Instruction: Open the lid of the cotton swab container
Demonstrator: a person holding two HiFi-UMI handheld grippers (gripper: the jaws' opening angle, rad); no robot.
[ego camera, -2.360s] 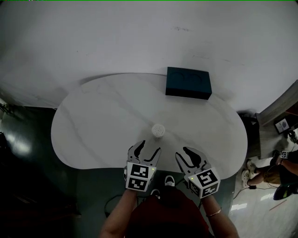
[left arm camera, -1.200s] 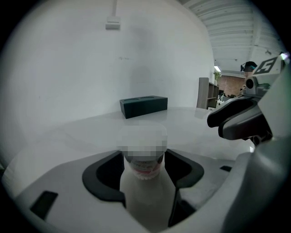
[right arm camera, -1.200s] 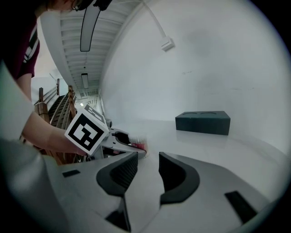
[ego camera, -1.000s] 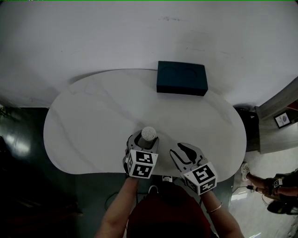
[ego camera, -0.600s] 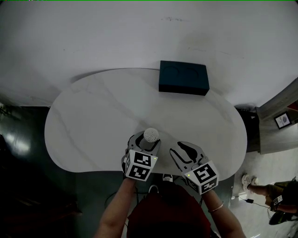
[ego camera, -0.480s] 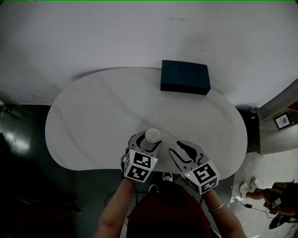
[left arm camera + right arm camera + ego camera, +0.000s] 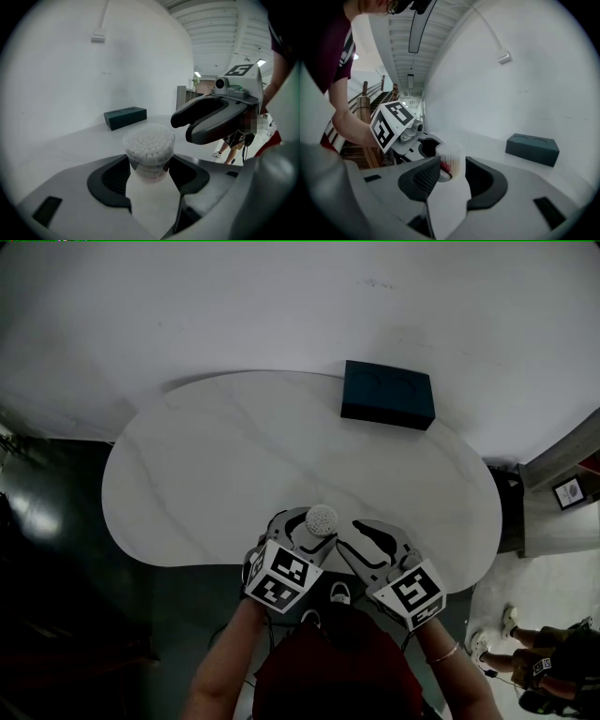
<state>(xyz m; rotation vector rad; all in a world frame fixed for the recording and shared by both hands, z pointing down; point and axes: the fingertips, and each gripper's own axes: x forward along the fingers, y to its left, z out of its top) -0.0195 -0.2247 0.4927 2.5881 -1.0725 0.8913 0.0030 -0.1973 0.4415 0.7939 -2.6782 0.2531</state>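
Your left gripper (image 7: pixel 150 165) is clamped on the cotton swab container (image 7: pixel 149 143): its own view shows both jaws pressed against the lower part of the clear tub, which stands upright with the white swab heads packed under its top. From the head view, that tub sits over the near edge of the white table (image 7: pixel 206 465), roughly at the middle of the table's length; whether its base touches the table cannot be made out. Your right gripper (image 7: pixel 361 542) is also at the table's near edge, just to the right of the tub, with its jaws apart. They have just been opening, and in the right gripper view the tub shows in the gap ahead of their tips with neither pad pressing on it. The marker cubes of both grippers hang just off the table's near edge, towards you. A dark teal box (image 7: pixel 387 395) lies at the table's far edge, towards its right end, well apart from the tub.
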